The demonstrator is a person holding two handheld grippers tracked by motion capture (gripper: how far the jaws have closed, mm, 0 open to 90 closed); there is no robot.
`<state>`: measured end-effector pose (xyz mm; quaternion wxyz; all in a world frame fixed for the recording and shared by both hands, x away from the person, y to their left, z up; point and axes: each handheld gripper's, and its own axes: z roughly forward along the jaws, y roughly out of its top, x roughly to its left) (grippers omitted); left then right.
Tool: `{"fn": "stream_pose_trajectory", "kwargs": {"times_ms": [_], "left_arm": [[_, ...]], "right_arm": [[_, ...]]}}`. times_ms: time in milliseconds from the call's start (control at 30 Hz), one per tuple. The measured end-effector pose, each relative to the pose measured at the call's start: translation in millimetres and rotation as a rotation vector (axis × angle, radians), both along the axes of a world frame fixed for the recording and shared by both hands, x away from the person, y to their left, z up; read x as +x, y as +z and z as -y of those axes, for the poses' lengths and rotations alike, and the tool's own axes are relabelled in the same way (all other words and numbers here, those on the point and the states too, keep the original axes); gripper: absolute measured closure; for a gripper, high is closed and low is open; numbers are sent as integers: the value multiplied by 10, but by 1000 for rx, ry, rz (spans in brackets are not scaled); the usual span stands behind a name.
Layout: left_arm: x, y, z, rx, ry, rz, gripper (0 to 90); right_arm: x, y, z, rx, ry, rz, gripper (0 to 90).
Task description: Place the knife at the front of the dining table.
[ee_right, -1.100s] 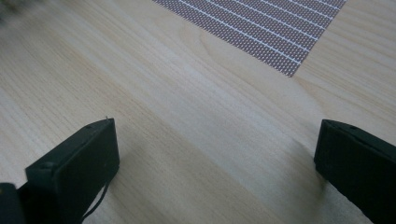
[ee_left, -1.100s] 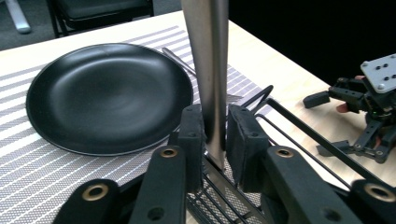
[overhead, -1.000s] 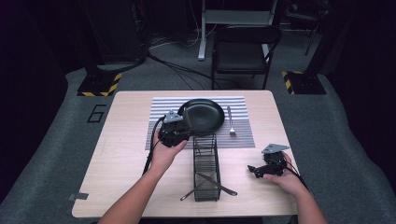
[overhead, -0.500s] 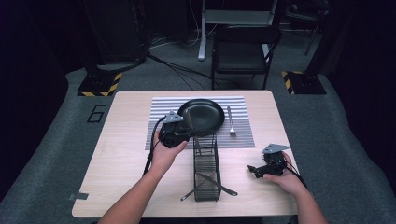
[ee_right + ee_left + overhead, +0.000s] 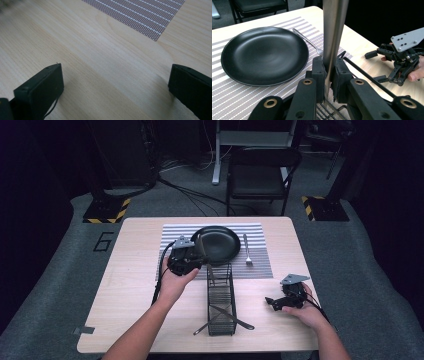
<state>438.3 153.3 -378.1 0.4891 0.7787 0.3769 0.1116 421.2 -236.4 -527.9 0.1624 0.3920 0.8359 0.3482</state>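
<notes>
One black plate [image 5: 216,244] and one fork [image 5: 246,251] lie on the striped mat [image 5: 260,265]. A wire caddy [image 5: 221,300] holds two utensils. The left gripper [image 5: 329,76] is clamped on a steel utensil [image 5: 333,32], its top cut off. The right gripper [image 5: 272,302] rests wide open, empty, on the counter [image 5: 125,290].

Wooden table [image 5: 125,290] carries striped placemat [image 5: 260,257] and wire caddy [image 5: 221,302].

A dim lab or studio: a wooden table [image 5: 125,285] on grey carpet, a black folding chair [image 5: 260,175] top centre, floor cables [image 5: 185,190] upper left, yellow-black hazard-striped bases [image 5: 105,212] at both sides.
</notes>
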Motion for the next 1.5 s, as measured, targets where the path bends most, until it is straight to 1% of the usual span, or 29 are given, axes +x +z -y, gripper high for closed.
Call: {"fn": "stream_pose_trajectory", "kwargs": {"times_ms": [33, 100, 167, 267, 333, 367, 433, 500, 533, 600, 633, 667, 700, 800, 833, 900, 933, 967, 1000, 1100, 1233, 1367, 1500], "left_arm": [[0, 0, 0, 0, 0, 0, 817], [-9, 62, -14, 0, -7, 3, 817], [-17, 82, -14, -6, -7, 2, 817], [-27, 176, -17, 2, -15, 19, 817], [-33, 226, -14, -6, -15, 24, 817], [-33, 226, -14, -6, -15, 24, 817], [-42, 302, -11, -4, -23, 30, 818], [-51, 350, -7, -3, -25, 40, 818], [-51, 350, -7, -3, -25, 40, 818], [-63, 427, -5, 3, -29, 48, 818], [-63, 427, -5, 3, -29, 48, 818], [-73, 486, -10, 10, -28, 56, 818], [-73, 486, -10, 10, -28, 56, 818], [-93, 618, -30, 8, -29, 81, 818], [-93, 618, -30, 8, -29, 81, 819], [-109, 721, -57, 7, -27, 97, 819], [-113, 752, -66, 5, -26, 100, 819], [-113, 752, -66, 5, -26, 100, 819], [-110, 808, -84, 1, -27, 105, 819], [-96, 883, -105, -3, -23, 109, 820], [-73, 947, -137, -2, -19, 109, 820], [-59, 965, -177, -4, -14, 106, 821], [-53, 974, -269, -1, 2, 103, 822]], "right_arm": [[0, 0, 0, 0, 0, 0, 0], [0, 0, 0, 0, 0, 0, 0], [0, 0, 0, 0, 0, 0, 0], [0, 0, 0, 0, 0, 0, 0], [0, 0, 0, 0, 0, 0, 0], [0, 0, 0, 0, 0, 0, 0], [0, 0, 0, 0, 0, 0, 0], [0, 0, 0, 0, 0, 0, 0], [0, 0, 0, 0, 0, 0, 0], [0, 0, 0, 0, 0, 0, 0], [0, 0, 0, 0, 0, 0, 0], [0, 0, 0, 0, 0, 0, 0], [0, 0, 0, 0, 0, 0, 0], [0, 0, 0, 0, 0, 0, 0], [0, 0, 0, 0, 0, 0, 0], [0, 0, 0, 0, 0, 0, 0], [0, 0, 0, 0, 0, 0, 0], [0, 0, 0, 0, 0, 0, 0], [0, 0, 0, 0, 0, 1, 0], [0, 0, 0, 0, 0, 0, 0], [0, 0, 0, 0, 0, 0, 0], [0, 0, 0, 0, 0, 0, 0], [0, 0, 0, 0, 0, 0, 0]]}}
